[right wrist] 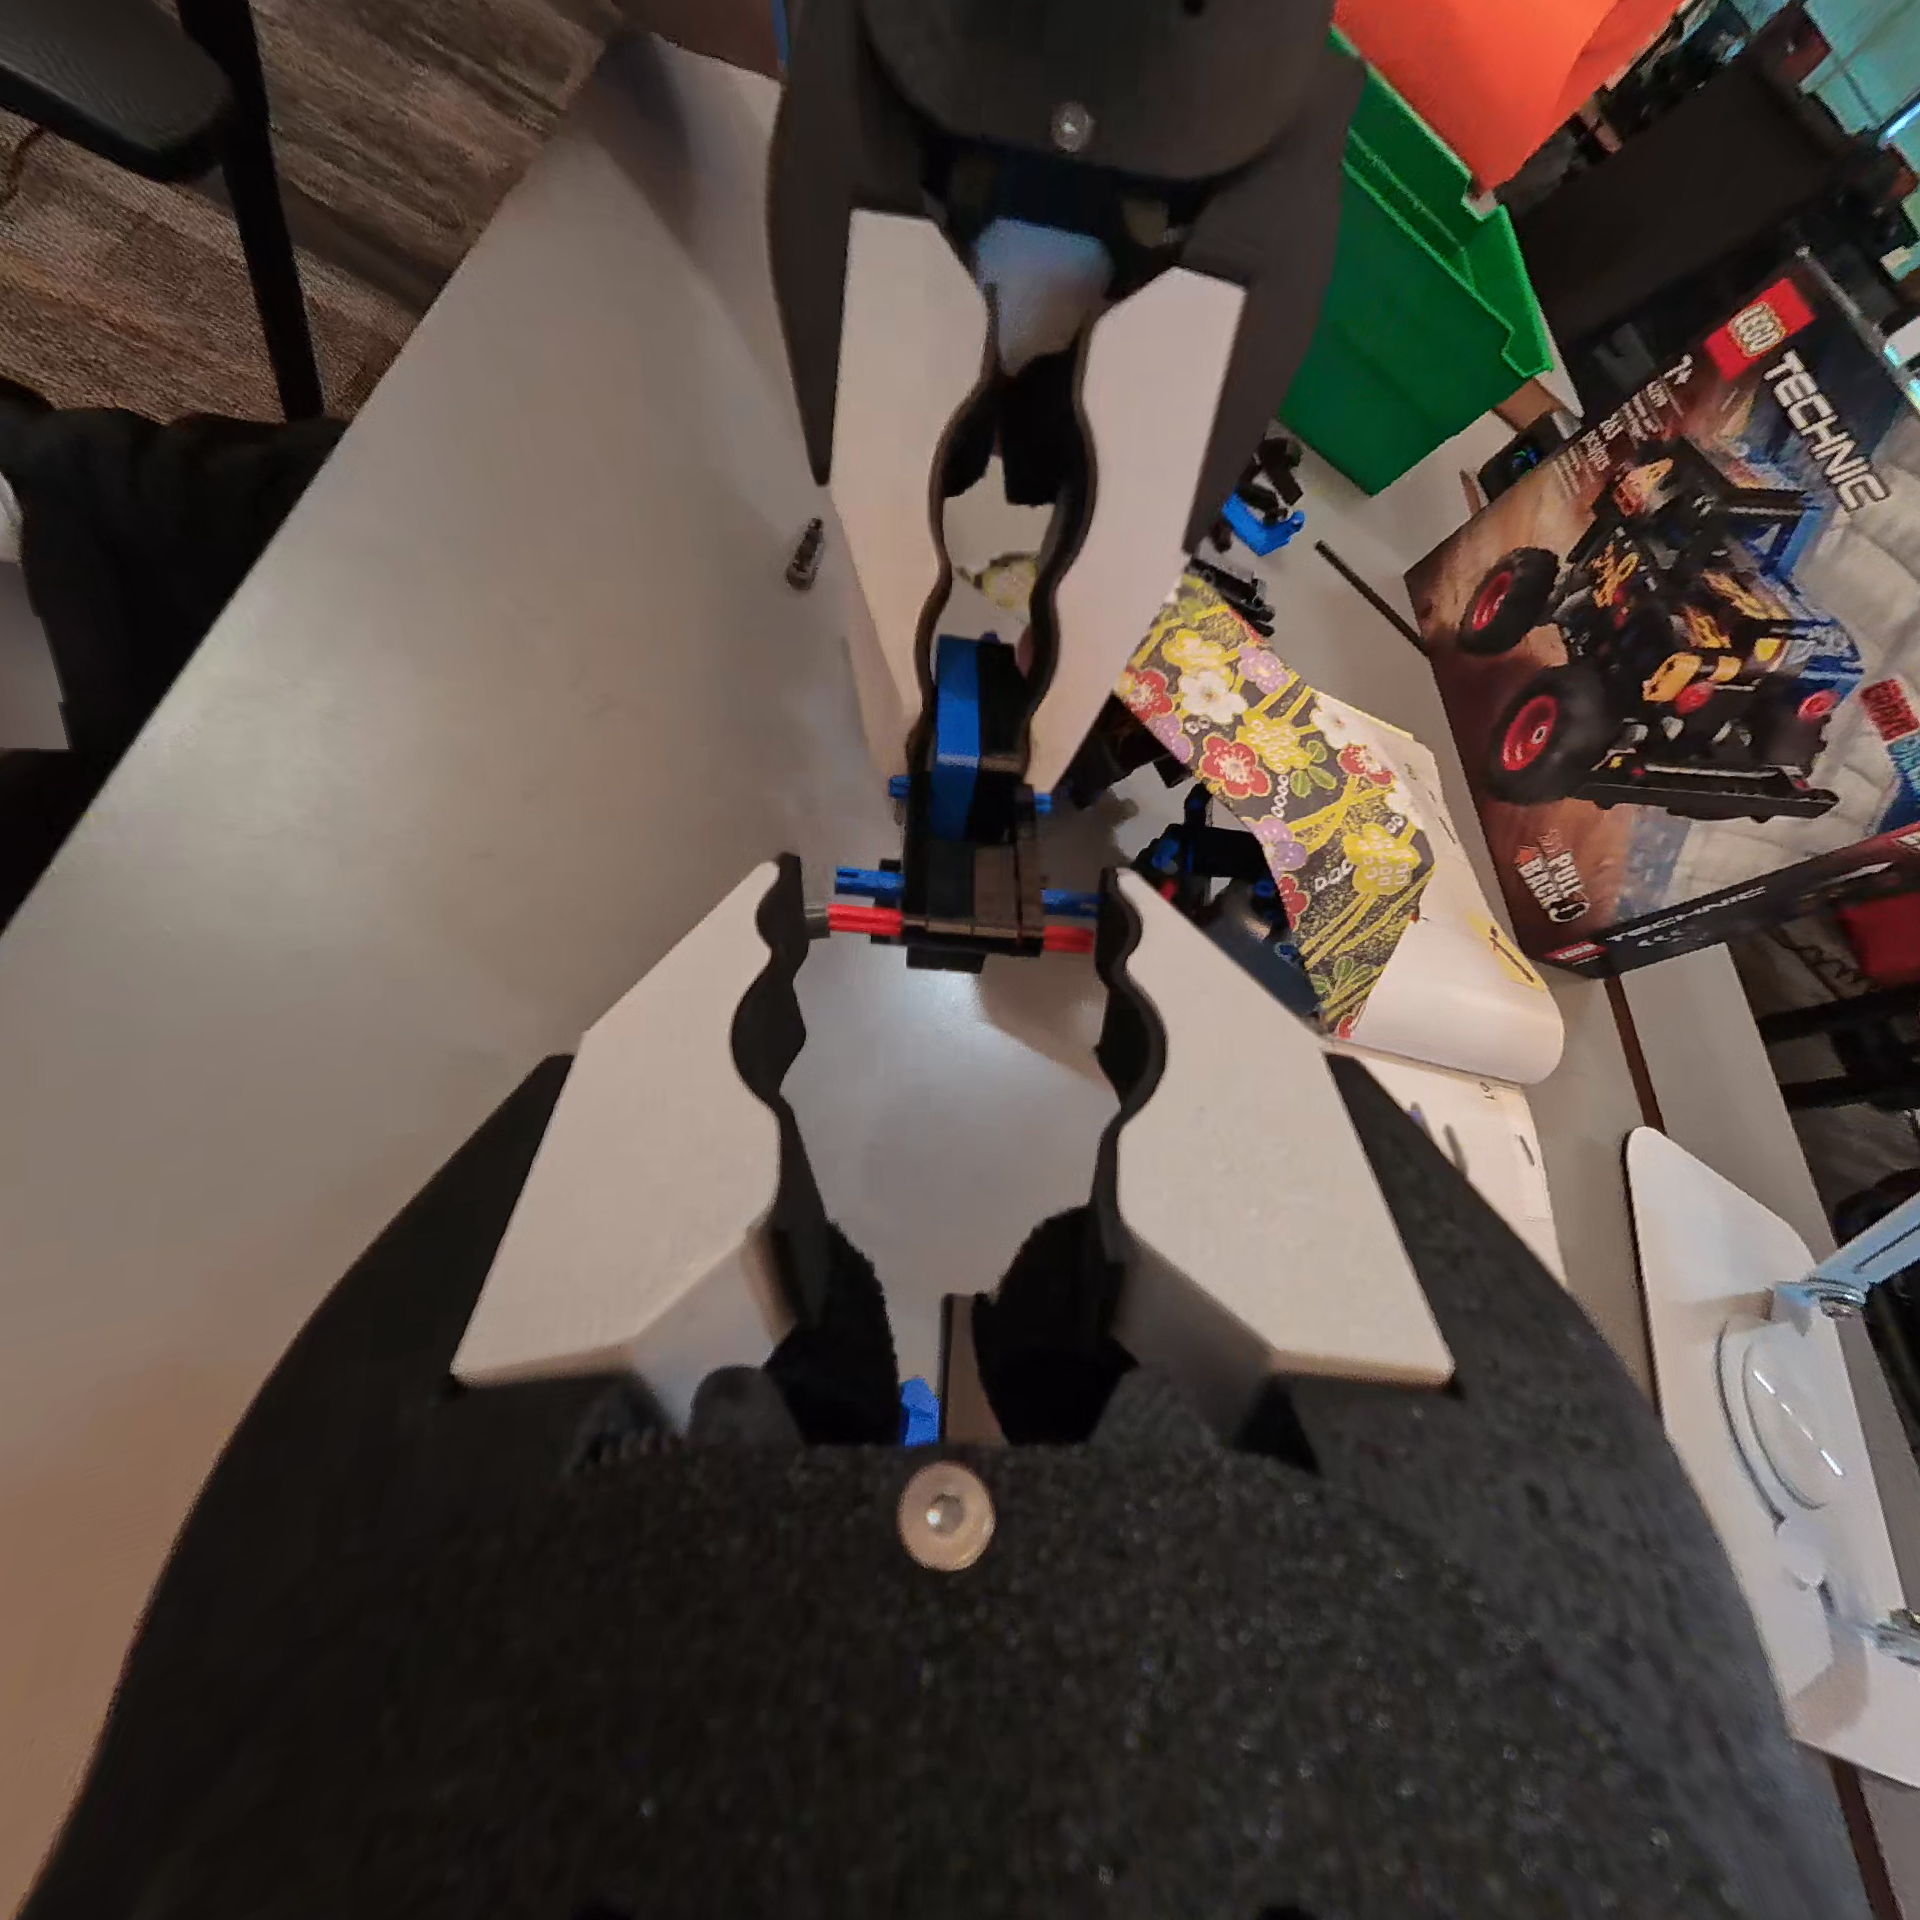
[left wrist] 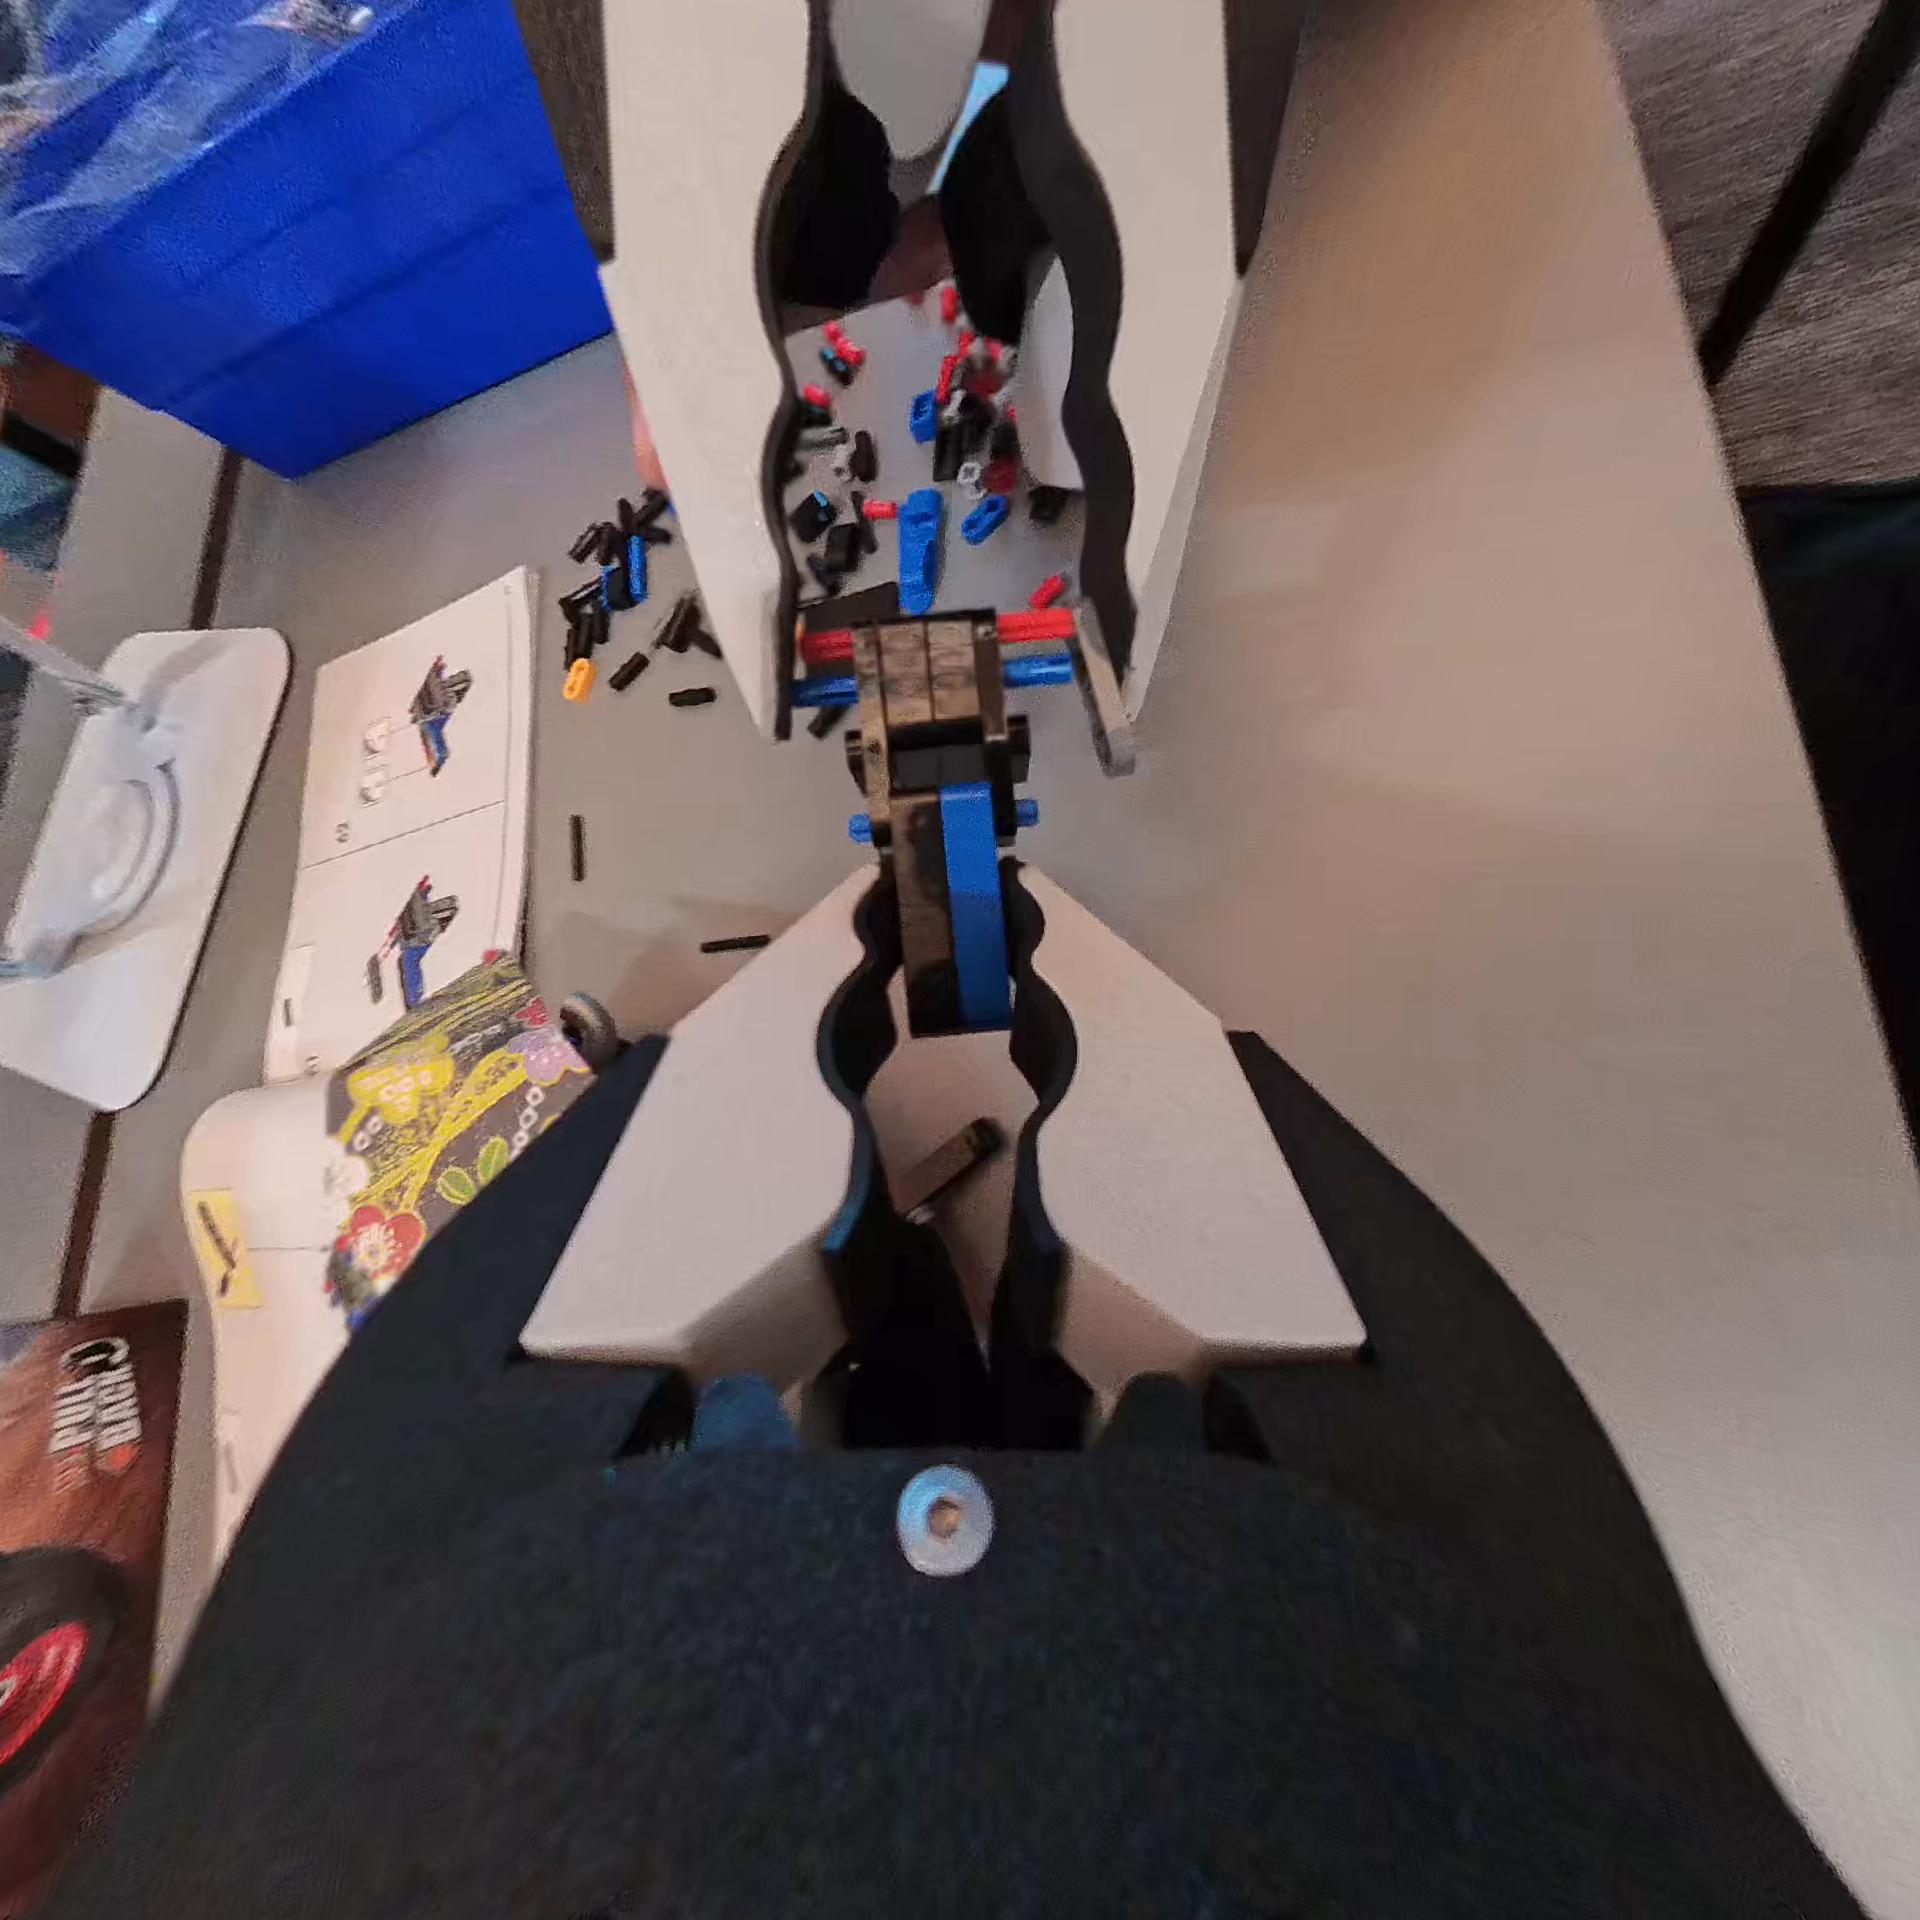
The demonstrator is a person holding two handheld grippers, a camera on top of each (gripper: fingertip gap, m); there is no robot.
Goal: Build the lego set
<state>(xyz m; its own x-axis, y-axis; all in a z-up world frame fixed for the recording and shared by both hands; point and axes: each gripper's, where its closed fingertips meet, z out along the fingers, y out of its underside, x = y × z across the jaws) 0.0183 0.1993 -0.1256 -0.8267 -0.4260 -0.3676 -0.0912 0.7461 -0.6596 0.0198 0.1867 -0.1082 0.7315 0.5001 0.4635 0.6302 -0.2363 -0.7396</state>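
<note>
A small lego assembly [left wrist: 940, 717] of black beams, a blue beam and red and blue axles hangs above the grey table, held between both grippers. My left gripper [left wrist: 951, 894] is shut on its blue and black tail end. My right gripper [right wrist: 951, 904] faces it from the other side. Its jaws stand partly closed across the red axle [right wrist: 862, 920], and its fingertips [right wrist: 795, 914] touch the axle ends. A grey piece [left wrist: 1107, 707] sits between one pad and the axles. The assembly [right wrist: 971, 862] and the left gripper [right wrist: 977, 727] also show in the right wrist view.
Loose black, blue and red pieces [left wrist: 914, 468] lie beyond the grippers. An open instruction booklet [left wrist: 416, 748] and a floral-patterned sheet [right wrist: 1278, 769] lie beside them. A blue bin [left wrist: 312, 239], green bins [right wrist: 1403, 312] and the lego box [right wrist: 1662, 623] stand around the table. A white base plate [left wrist: 125, 831] is at the side. The grippers are tip to tip, or close to it.
</note>
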